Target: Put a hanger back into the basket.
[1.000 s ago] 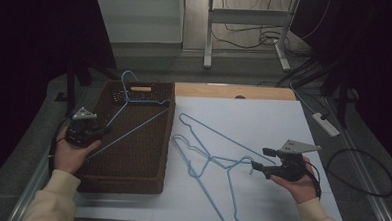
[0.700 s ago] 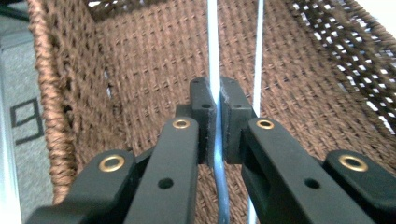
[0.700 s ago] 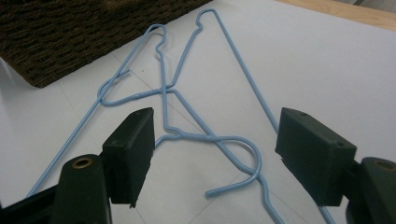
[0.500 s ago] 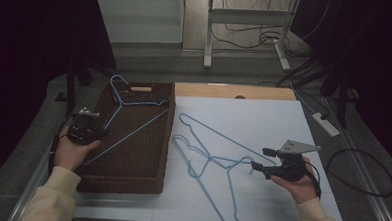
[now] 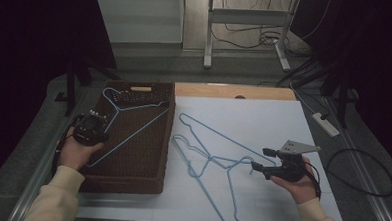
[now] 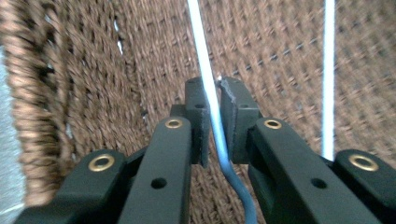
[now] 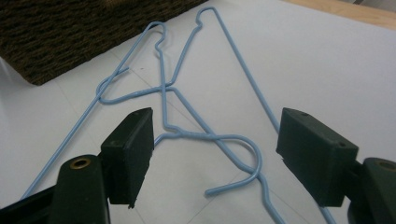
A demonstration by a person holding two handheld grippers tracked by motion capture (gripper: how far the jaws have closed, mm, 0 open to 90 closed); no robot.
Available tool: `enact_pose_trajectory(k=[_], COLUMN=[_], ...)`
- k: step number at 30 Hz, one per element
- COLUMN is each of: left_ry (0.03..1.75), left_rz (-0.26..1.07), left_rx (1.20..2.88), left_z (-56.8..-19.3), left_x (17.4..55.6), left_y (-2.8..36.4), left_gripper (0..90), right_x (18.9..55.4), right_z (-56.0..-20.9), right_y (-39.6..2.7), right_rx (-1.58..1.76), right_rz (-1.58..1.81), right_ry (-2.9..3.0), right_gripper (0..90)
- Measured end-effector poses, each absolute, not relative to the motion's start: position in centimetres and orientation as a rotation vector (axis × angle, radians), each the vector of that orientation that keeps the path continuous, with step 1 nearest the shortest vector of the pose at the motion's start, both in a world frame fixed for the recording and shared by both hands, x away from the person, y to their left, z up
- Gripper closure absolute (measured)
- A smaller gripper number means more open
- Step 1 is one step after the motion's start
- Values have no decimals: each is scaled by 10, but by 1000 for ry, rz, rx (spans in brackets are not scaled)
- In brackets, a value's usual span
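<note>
High view: basket (image 5: 131, 180) left on the table (image 5: 283, 119), one hanger (image 5: 133, 130) inside, left gripper (image 5: 89, 127) over it; two hangers (image 5: 207, 158) tangled on the table by right gripper (image 5: 264, 161). Left gripper view: jaws just opening, narrow, wire between pads. Right gripper view: jaws wide, empty, above a hook (image 7: 243, 163)

left hand (image 5: 76, 150): resting at the desk's left edge, cream sleeve entering from the bottom
left gripper (image 6: 213, 100): jaws just opening, narrow gap between pads
right hand (image 5: 297, 184): sitting near the desk's right edge
right gripper (image 7: 212, 158): jaws standing wide apart, pointing left
</note>
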State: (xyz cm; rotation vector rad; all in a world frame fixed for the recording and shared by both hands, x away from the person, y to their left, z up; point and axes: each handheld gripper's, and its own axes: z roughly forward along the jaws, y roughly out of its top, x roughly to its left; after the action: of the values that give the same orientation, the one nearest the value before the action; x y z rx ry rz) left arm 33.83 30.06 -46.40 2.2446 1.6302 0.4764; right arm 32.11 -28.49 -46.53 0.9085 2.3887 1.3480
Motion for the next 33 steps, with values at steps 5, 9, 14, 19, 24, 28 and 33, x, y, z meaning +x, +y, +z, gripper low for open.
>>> enact_pose_trajectory(k=[5,9,14,19,24,28,33], left_ry=[1601,1571,1487,1335,1227,1190,1148], left_rz=[513,562,553,566,520,495,480], left_rx=[2284,2238,2142,2073,2005,1972,1938], left_z=[-465,-459,-446,-429,-418,-417,-418], left_x=[339,335,323,304,288,280,272], left_y=[297,295,296,290,282,277,270], left_gripper=[687,556,473,442,422,416,412], right_x=[321,321,321,321,321,321,321], right_z=[-465,-466,-466,-466,-467,-467,-467], right_y=[-287,-286,-286,-285,-285,-286,-285], right_rx=[916,905,908,907,908,913,912], right_rz=[1352,1355,1356,1352,1339,1344,1347], right_ry=[2386,2391,2390,2397,2404,2402,2404], right_gripper=[283,283,283,283,282,282,282])
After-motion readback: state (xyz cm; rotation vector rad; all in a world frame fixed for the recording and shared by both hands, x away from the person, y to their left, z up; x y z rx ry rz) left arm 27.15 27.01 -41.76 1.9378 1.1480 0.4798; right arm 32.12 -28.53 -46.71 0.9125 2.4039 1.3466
